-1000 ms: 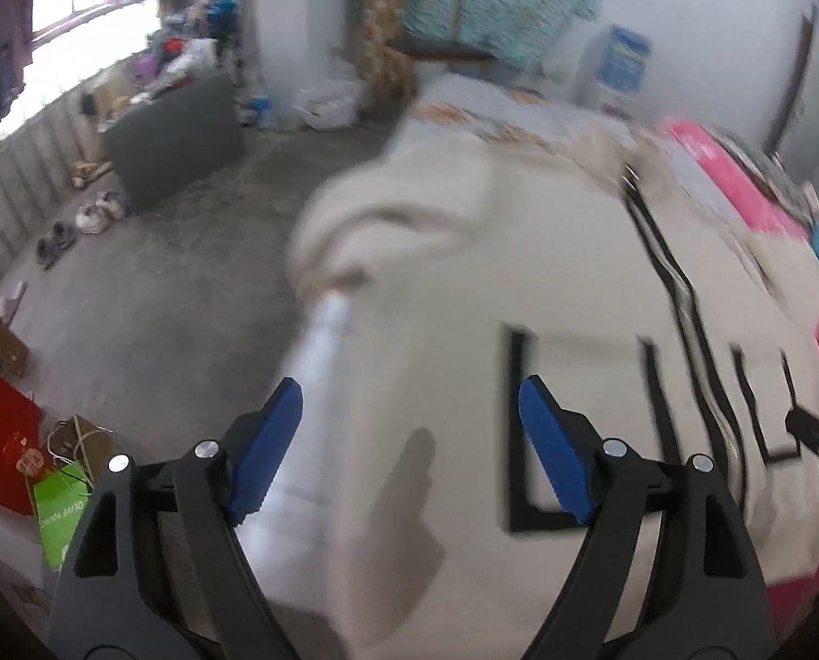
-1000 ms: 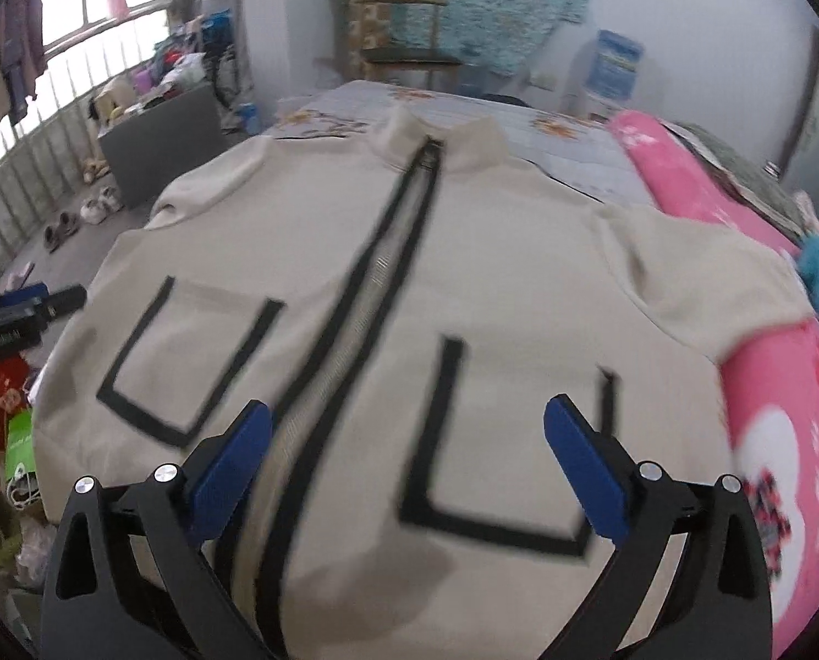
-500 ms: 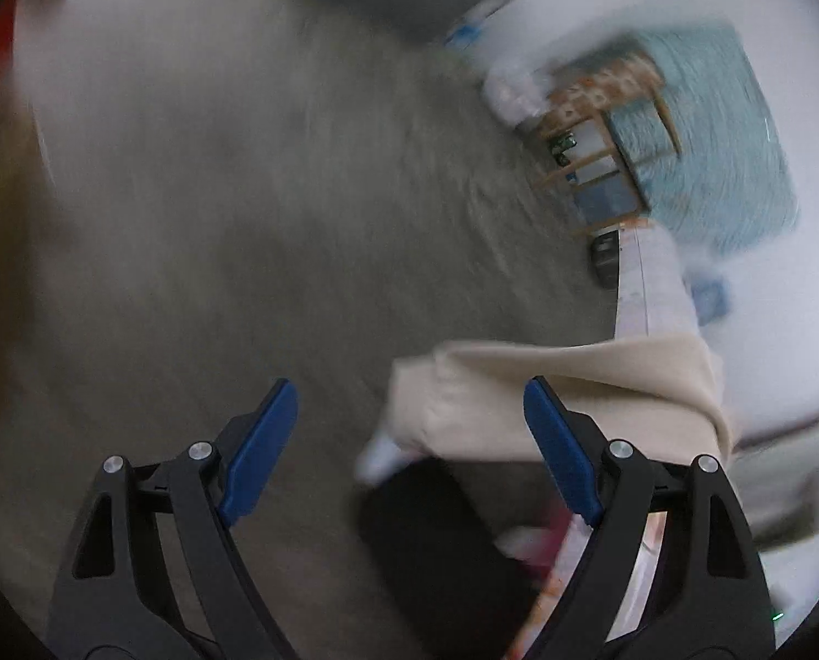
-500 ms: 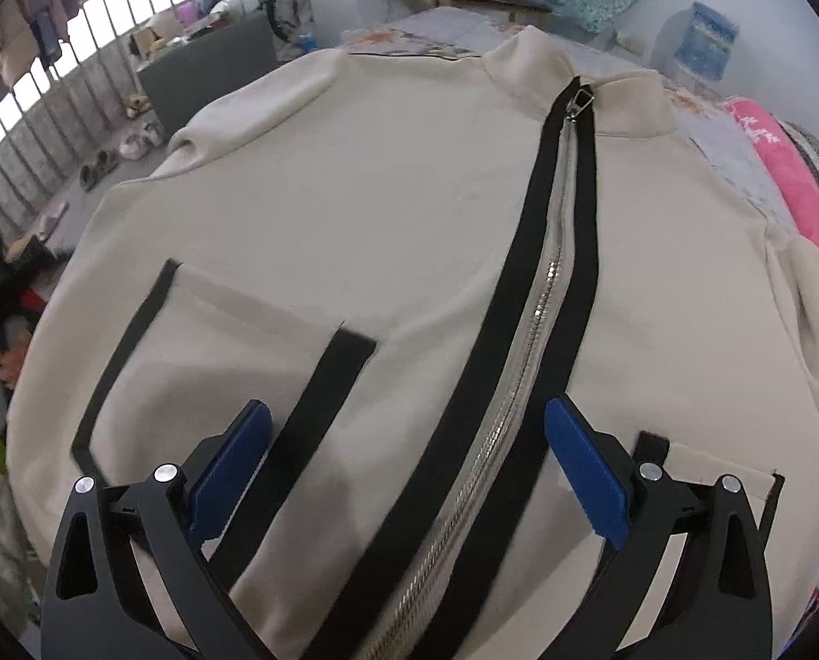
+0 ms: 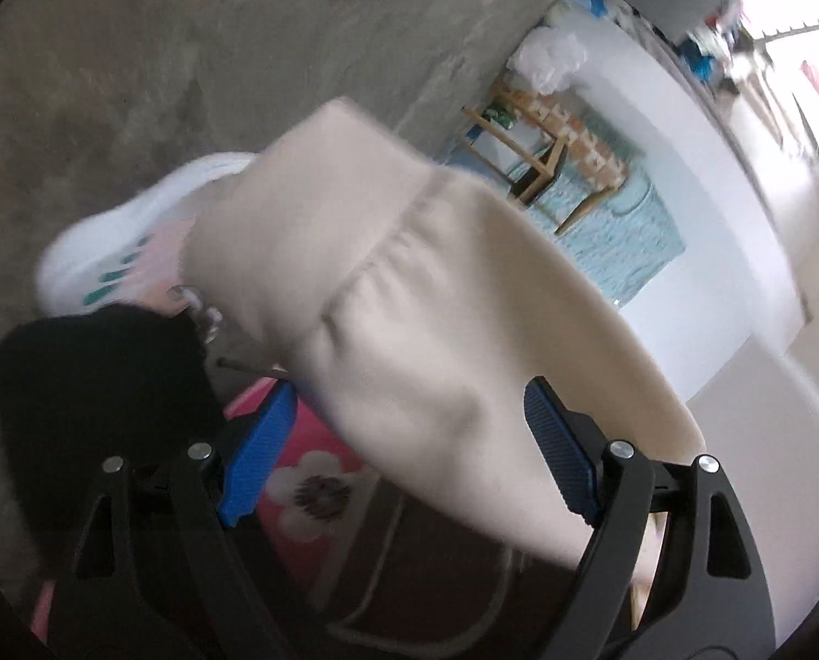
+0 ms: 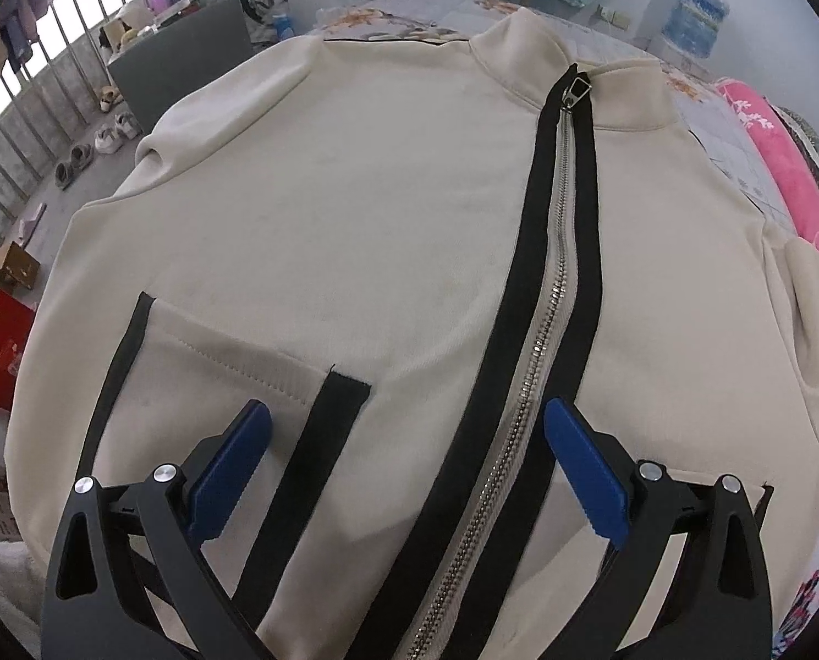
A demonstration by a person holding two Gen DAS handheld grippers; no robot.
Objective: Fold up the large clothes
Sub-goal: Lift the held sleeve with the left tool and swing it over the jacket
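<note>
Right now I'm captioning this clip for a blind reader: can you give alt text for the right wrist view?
A cream zip-up jacket with black trim lies spread flat, front up, on a bed, its silver zipper closed to the collar. The right gripper with blue pads hovers open above the hem, holding nothing. A pink floral blanket lies at the right edge.

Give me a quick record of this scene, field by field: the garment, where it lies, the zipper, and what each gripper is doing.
garment: cream jacket with black trim
lies: spread front up on the bed
zipper: zipper closed up to the collar
sleeve: cuff end hangs off the bed's edge
left gripper: left gripper open, sleeve between its jaws, not pinched
right gripper: right gripper open above the hem
</note>
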